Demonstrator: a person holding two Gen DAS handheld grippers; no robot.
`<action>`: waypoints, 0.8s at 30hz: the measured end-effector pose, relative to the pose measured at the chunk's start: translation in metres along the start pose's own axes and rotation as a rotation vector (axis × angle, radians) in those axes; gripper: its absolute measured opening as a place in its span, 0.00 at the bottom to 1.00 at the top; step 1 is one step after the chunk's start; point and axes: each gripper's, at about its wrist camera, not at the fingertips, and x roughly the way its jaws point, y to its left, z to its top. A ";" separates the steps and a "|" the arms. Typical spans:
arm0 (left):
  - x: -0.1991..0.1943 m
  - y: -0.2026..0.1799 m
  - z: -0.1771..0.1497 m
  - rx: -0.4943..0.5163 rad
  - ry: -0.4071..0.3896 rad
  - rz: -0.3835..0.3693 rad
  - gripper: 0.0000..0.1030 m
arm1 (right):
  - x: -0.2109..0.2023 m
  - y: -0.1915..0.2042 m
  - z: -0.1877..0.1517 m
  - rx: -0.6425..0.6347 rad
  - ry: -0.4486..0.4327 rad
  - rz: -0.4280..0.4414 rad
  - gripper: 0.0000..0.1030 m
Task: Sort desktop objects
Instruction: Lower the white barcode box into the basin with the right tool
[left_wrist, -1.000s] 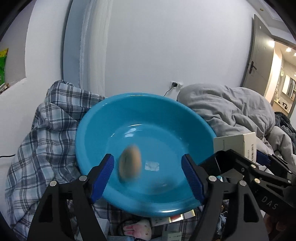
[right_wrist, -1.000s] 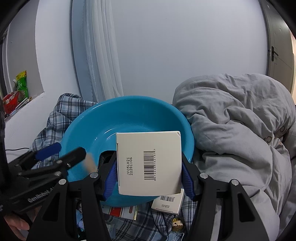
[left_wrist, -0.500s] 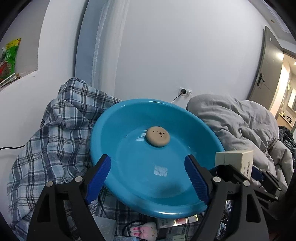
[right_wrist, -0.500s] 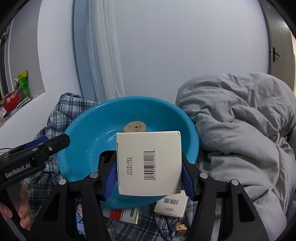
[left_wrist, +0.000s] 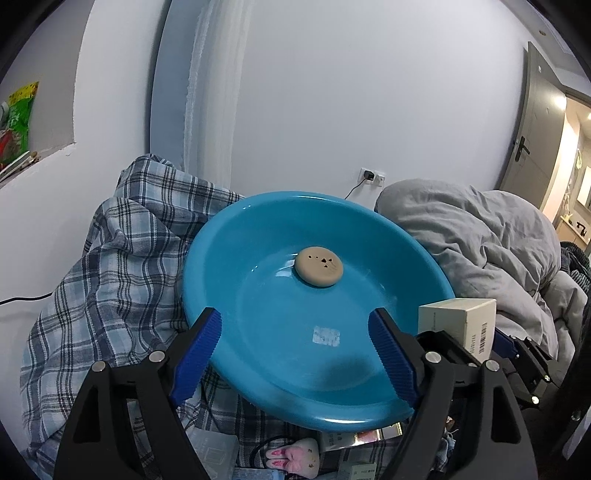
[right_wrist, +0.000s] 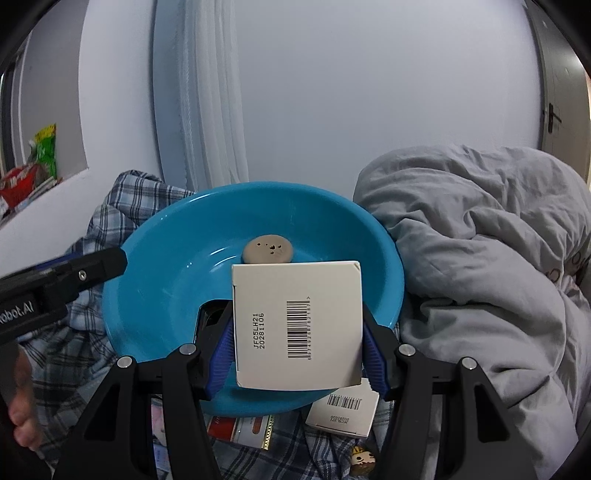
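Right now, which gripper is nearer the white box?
Right. The right gripper is clamped on the white box; the left gripper hangs open beside it, over the basin.

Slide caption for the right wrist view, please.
Right gripper holds a white barcoded box over the blue basin containing a tan disc.

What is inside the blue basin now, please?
Inside the blue basin lie a round tan disc with small dark marks and a pale sticker on the bottom. In the right wrist view the white box hides part of the bottom.
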 end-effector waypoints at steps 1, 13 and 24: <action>0.000 0.000 0.000 0.002 0.002 0.001 0.81 | 0.001 0.001 -0.001 -0.005 0.003 -0.004 0.57; 0.004 -0.003 -0.002 0.013 0.018 0.002 0.81 | 0.011 0.003 -0.007 -0.008 0.035 0.003 0.58; 0.004 -0.002 -0.002 0.006 0.019 0.003 0.81 | 0.012 0.011 -0.009 -0.012 0.019 0.048 0.58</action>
